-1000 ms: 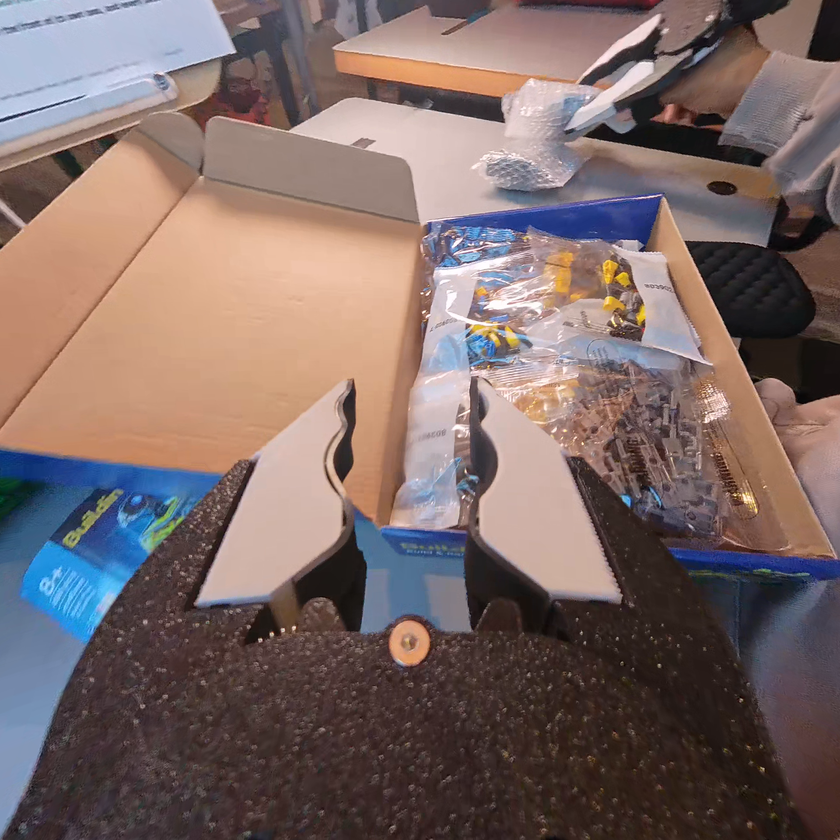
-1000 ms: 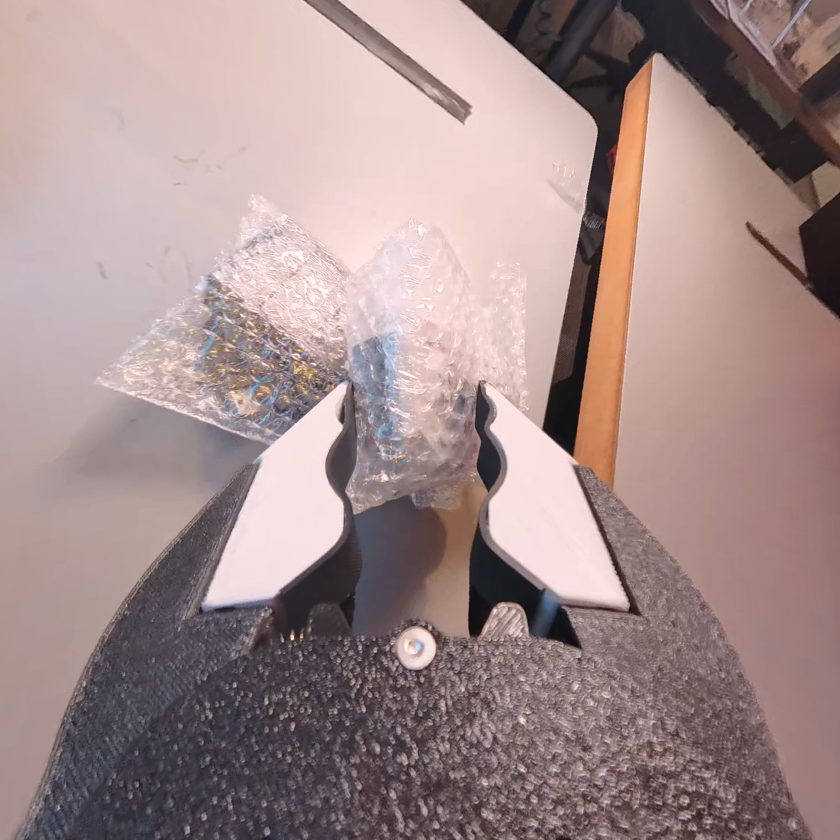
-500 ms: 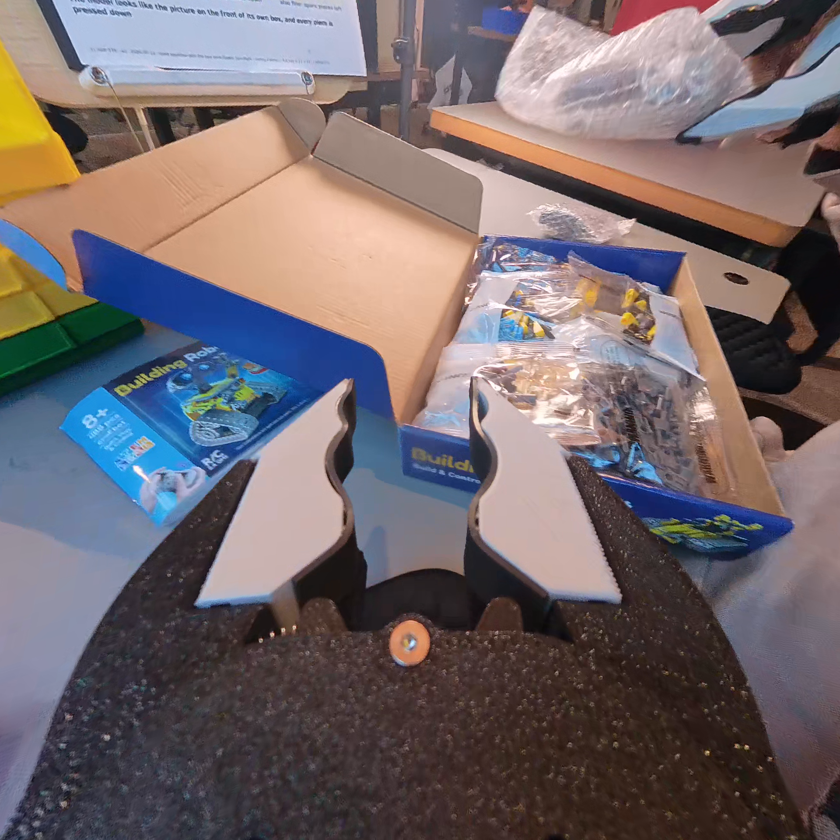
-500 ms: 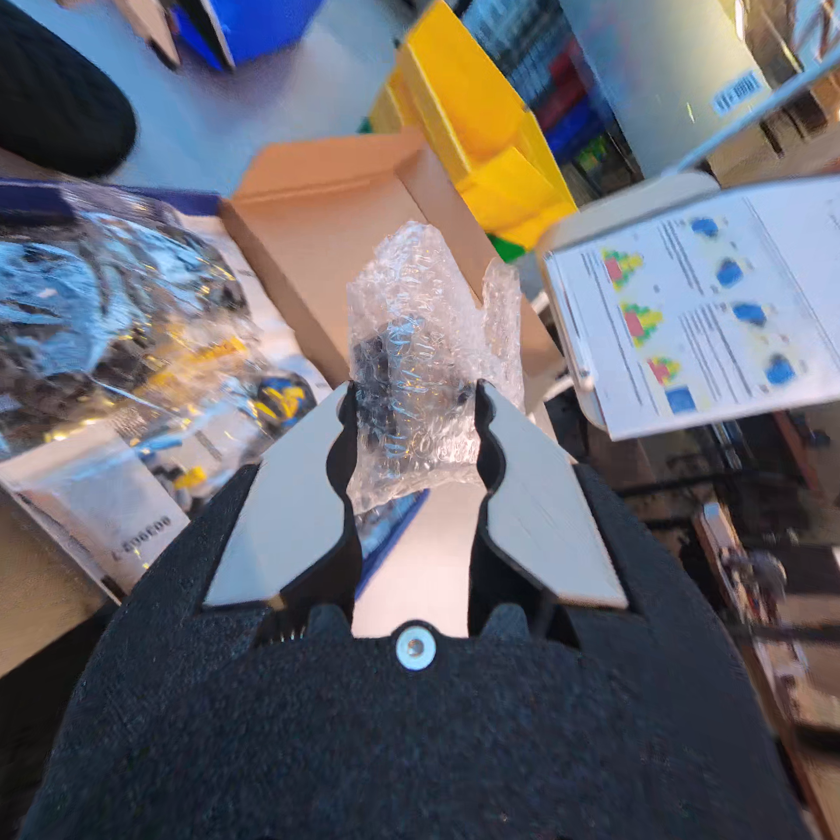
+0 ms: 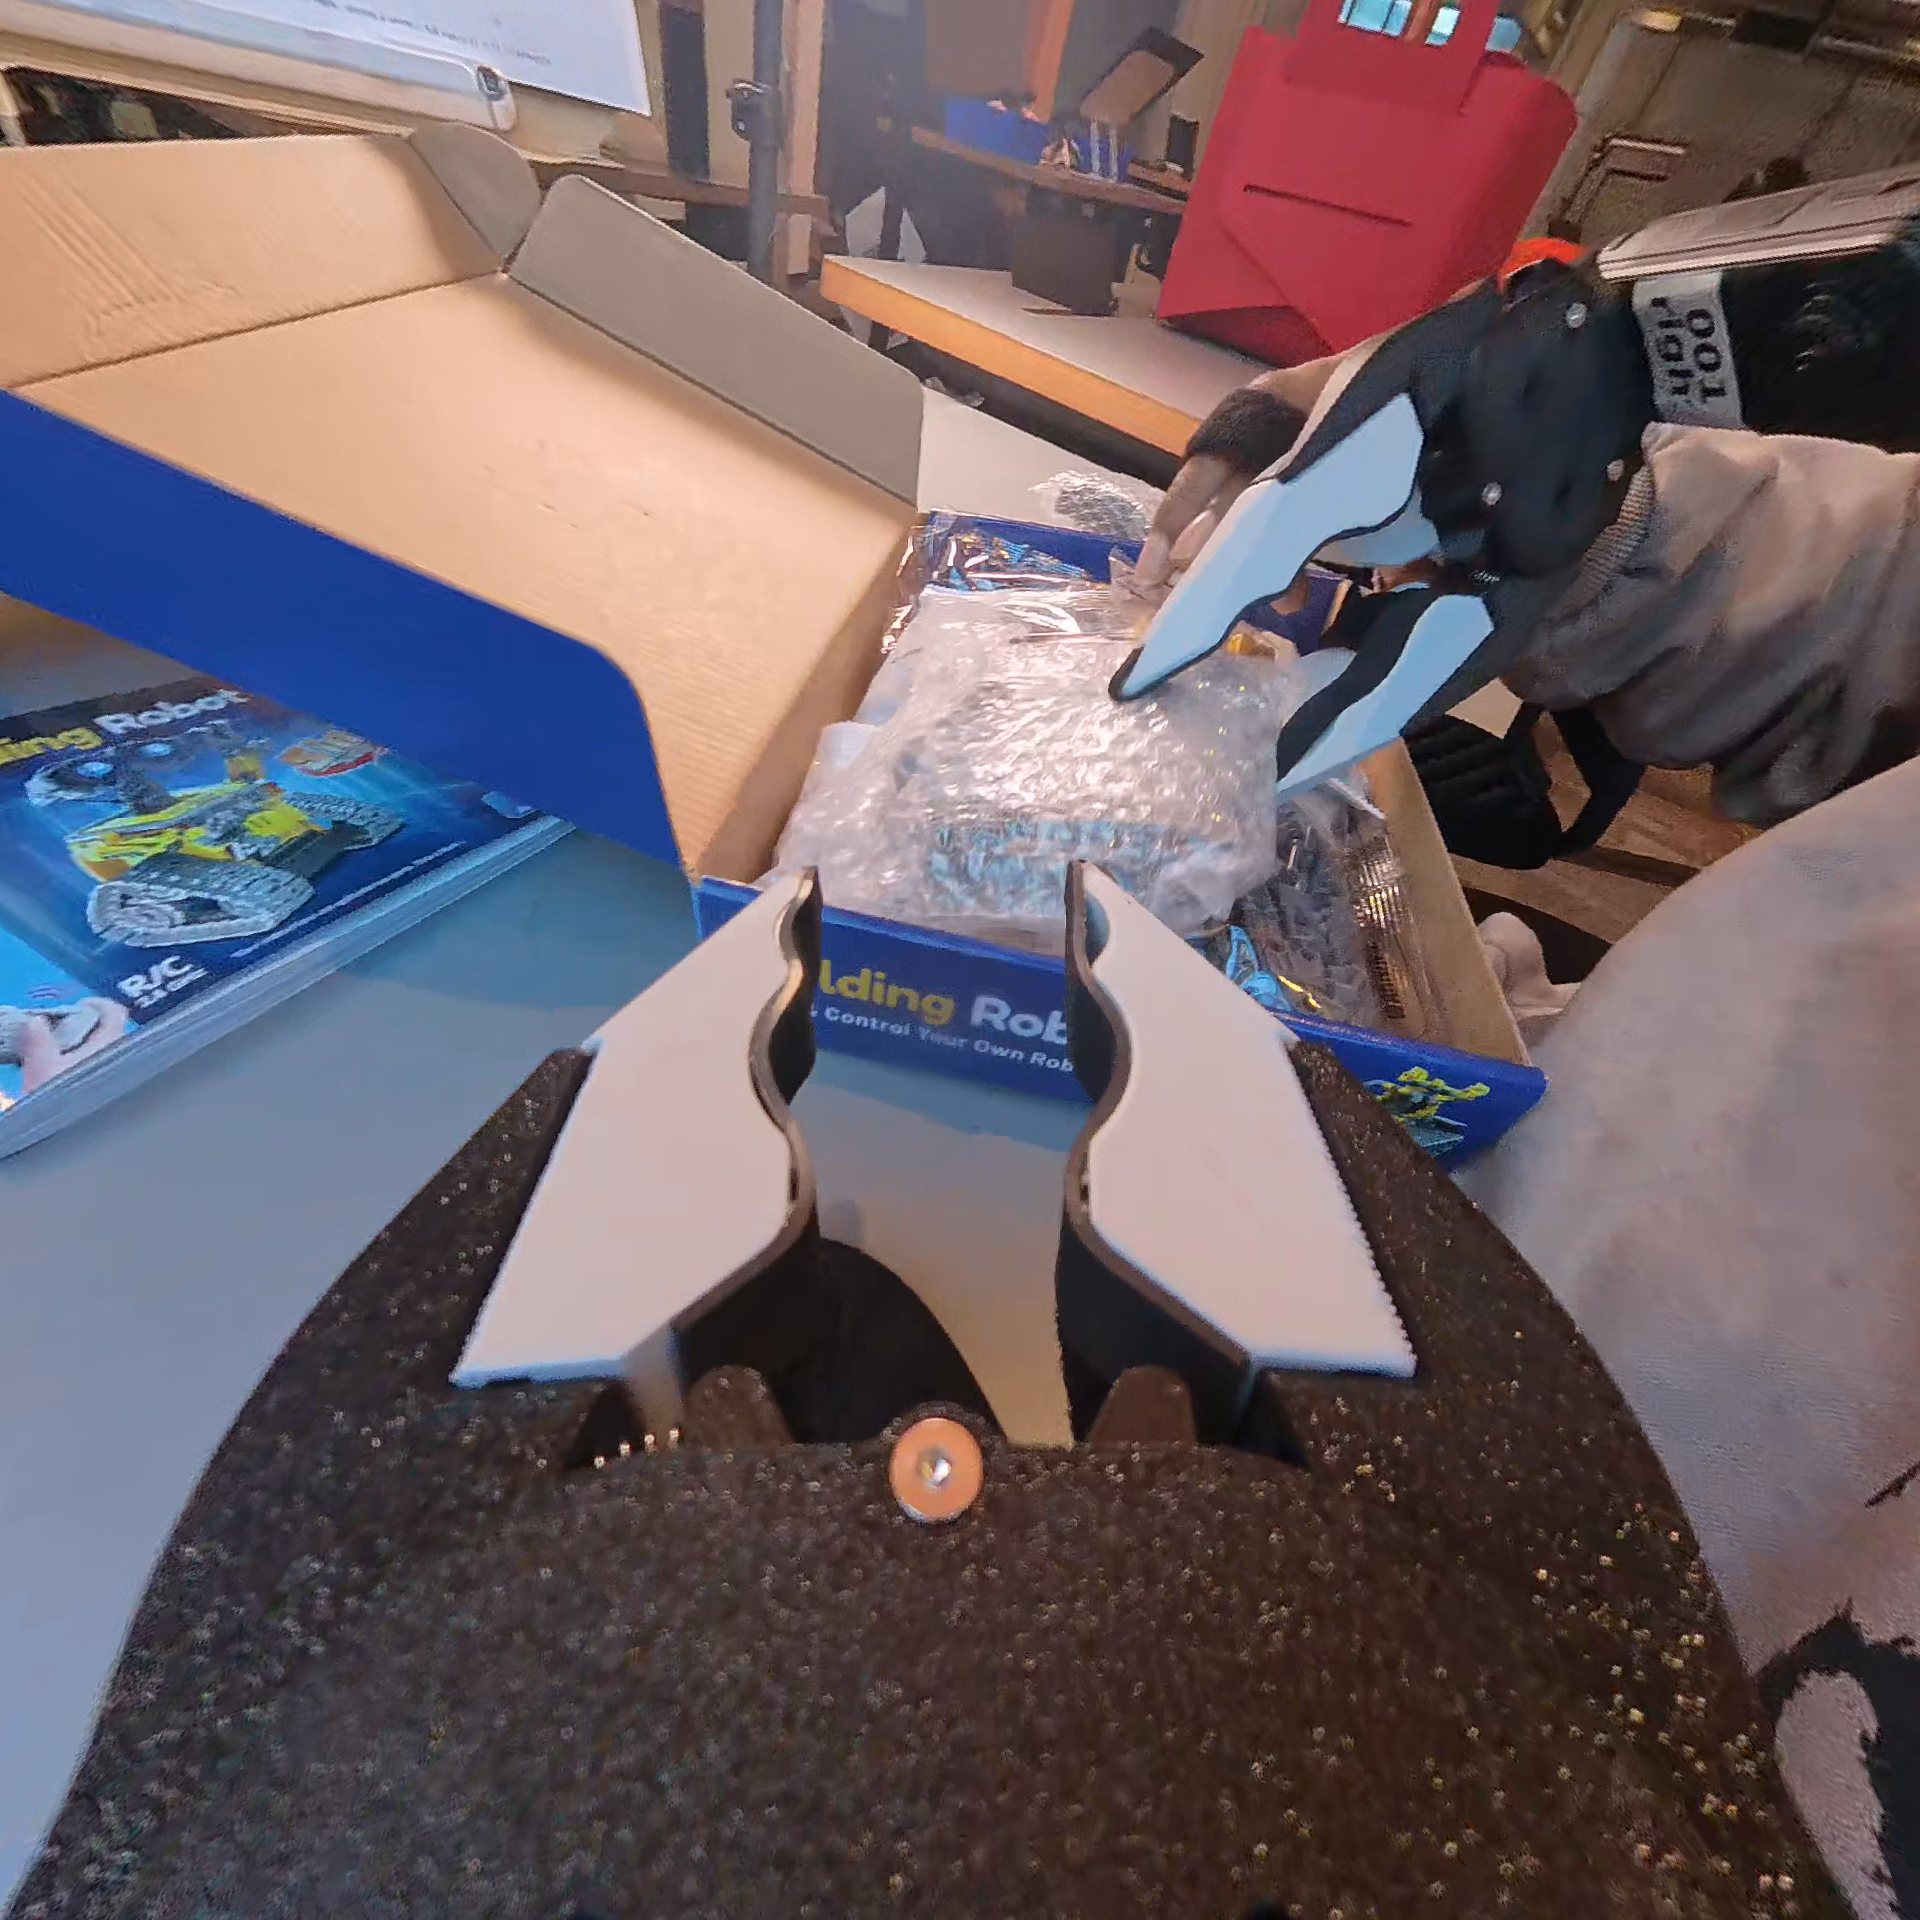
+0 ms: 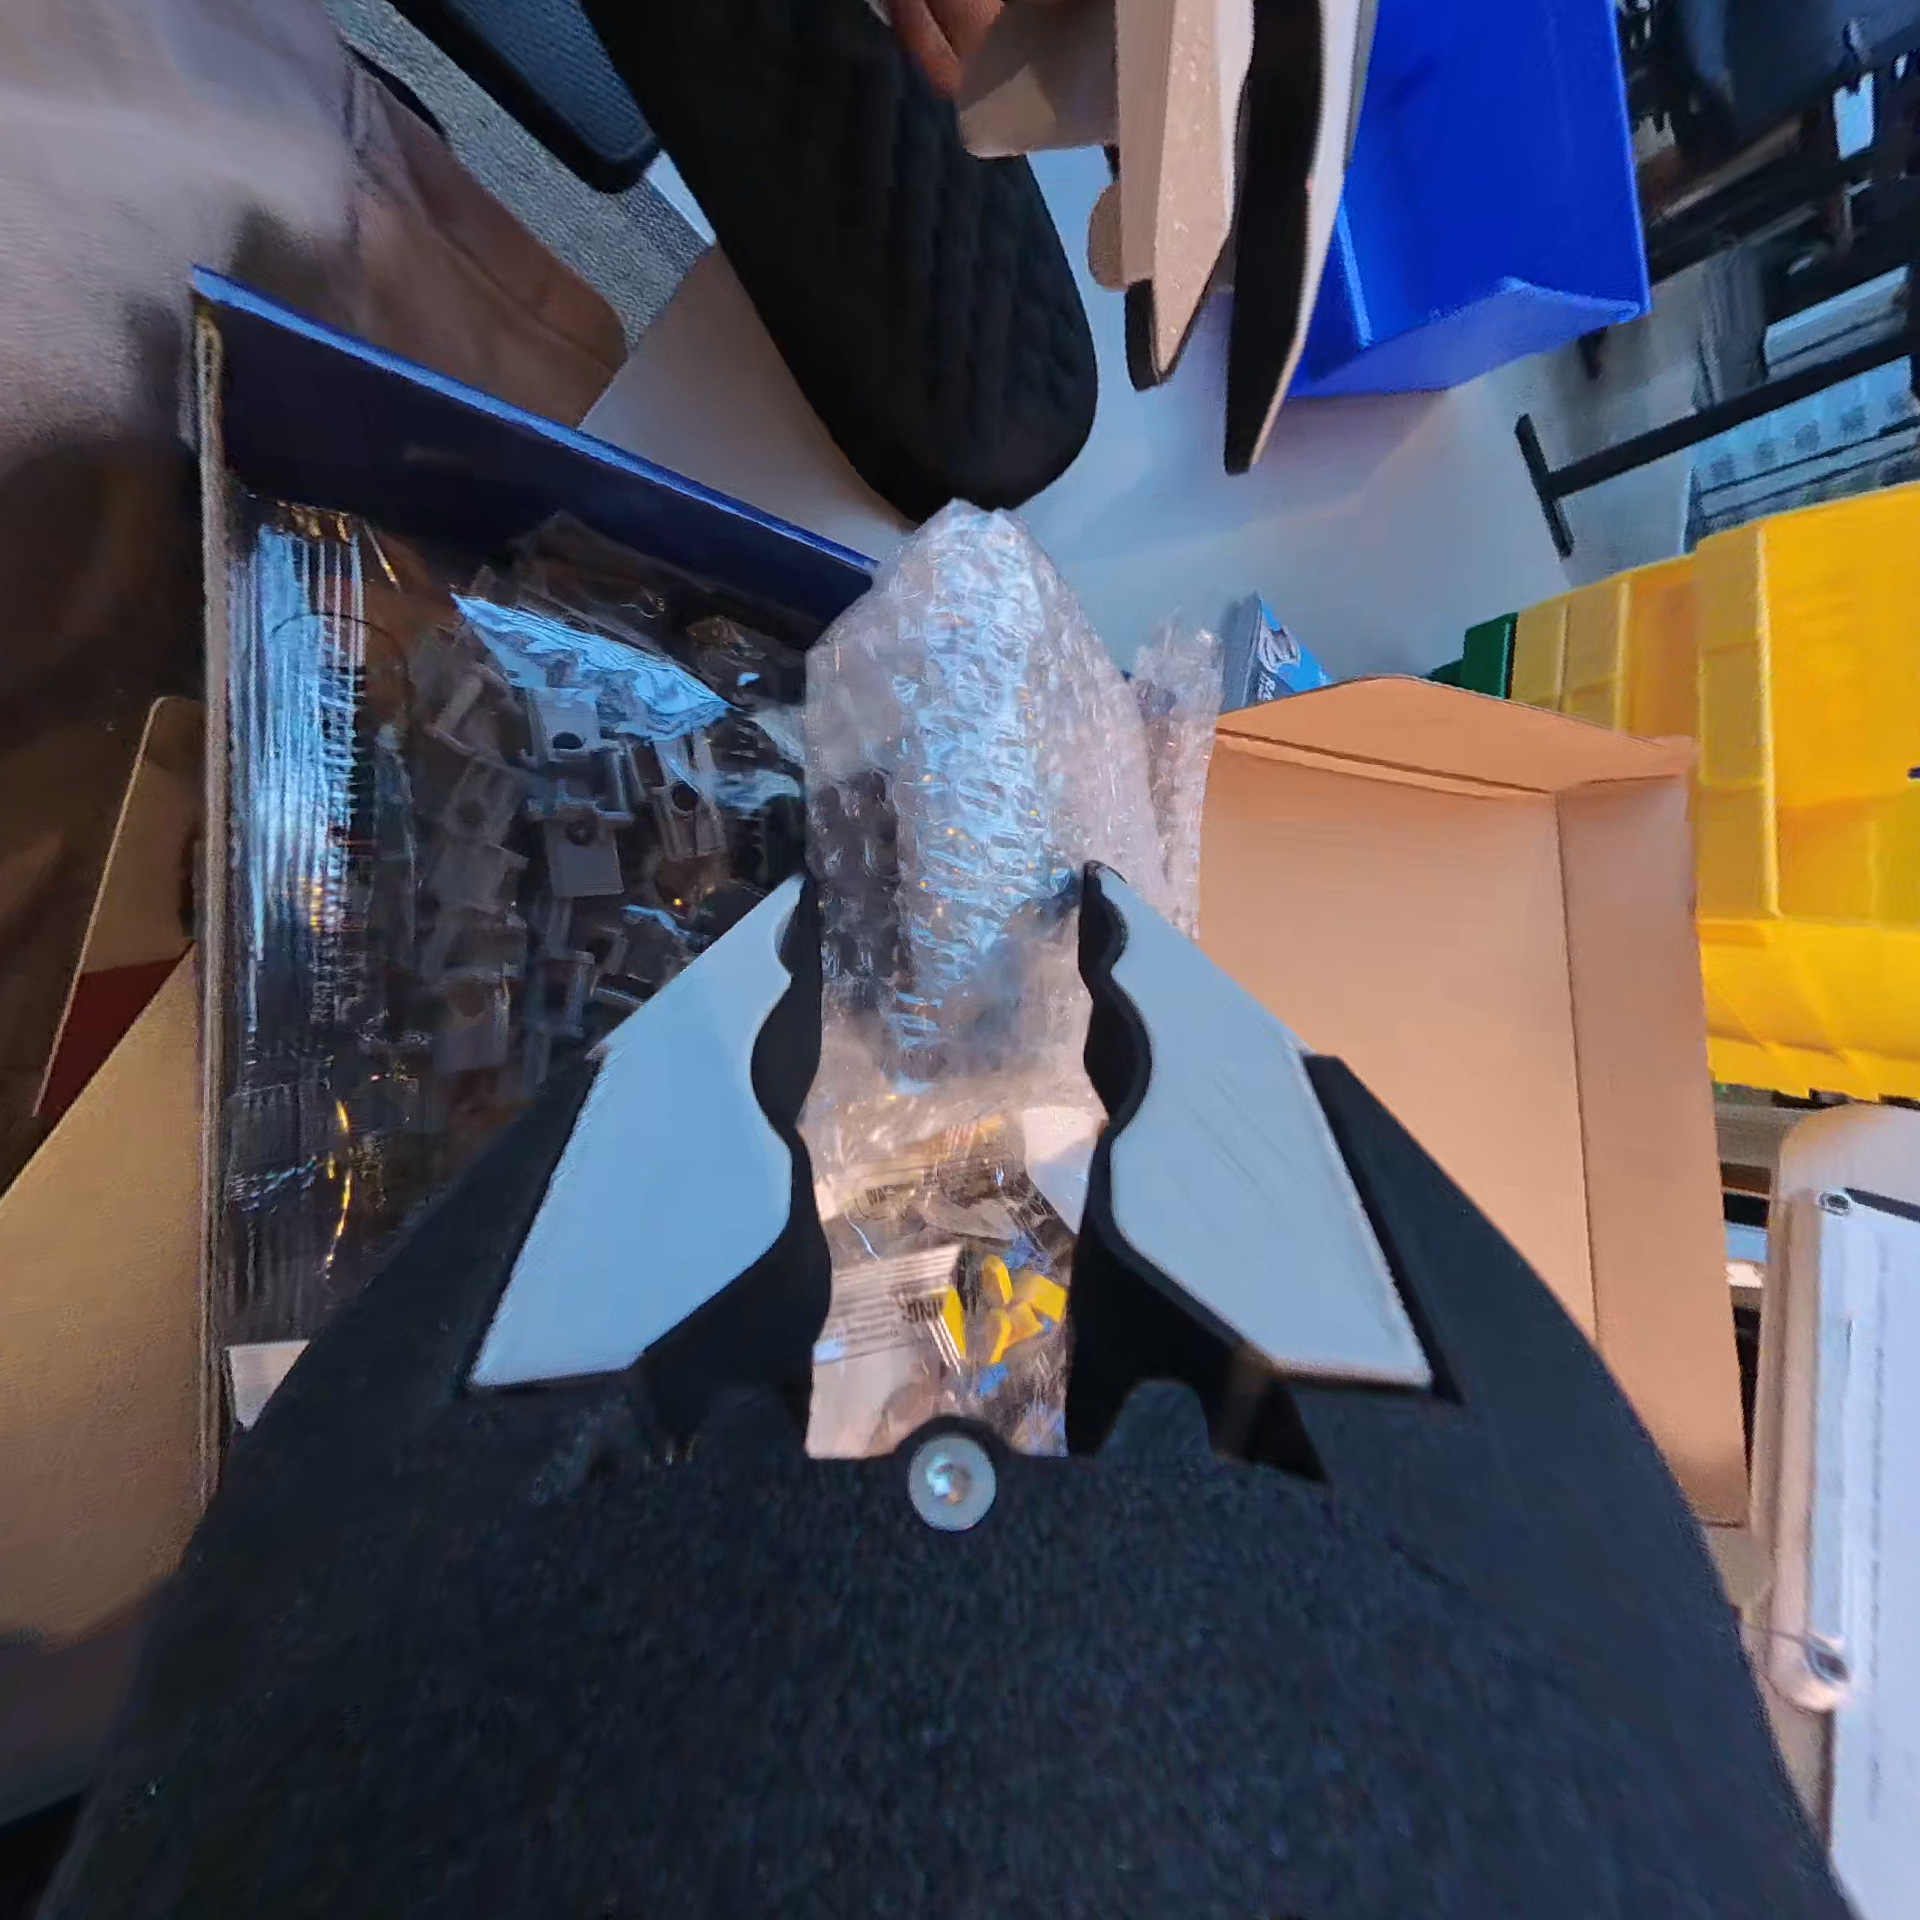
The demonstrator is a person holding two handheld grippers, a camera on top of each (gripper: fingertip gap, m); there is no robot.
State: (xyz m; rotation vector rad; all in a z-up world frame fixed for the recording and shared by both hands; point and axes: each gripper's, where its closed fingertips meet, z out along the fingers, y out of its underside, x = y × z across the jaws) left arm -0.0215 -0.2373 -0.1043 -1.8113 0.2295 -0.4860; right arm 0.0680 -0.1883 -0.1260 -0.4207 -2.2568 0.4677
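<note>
Over the open box (image 5: 1091, 1023) on the table (image 5: 260, 1247) we hold 2 grippers. Our right gripper (image 6: 940, 883) has its jaws pressed against a bubble-wrap bundle (image 6: 956, 748), which sticks out past the tips toward 12 o'clock; in the left wrist view that same gripper (image 5: 1226, 727) comes in from 2 o'clock with the bundle (image 5: 1039, 790) lying on top of the clear bags of parts (image 5: 1340, 935) inside the box, though we cannot tell whether it rests there fully or still hangs from the grip. Our left gripper (image 5: 940, 894) has its jaws spread with nothing between them, and it hovers above bare table just short of the box's blue front wall. At 10 o'clock from it a printed booklet (image 5: 208, 852) lies flat on the table, and the box lid (image 5: 468, 436) stands folded back behind it. From the right wrist view we see yellow bins (image 6: 1808, 790) at 3 o'clock and a blue bin (image 6: 1486, 177) at 1 o'clock. So far the bundle sits over the box with the grip not released, the lid is not shut, and the booklet is outside.
</note>
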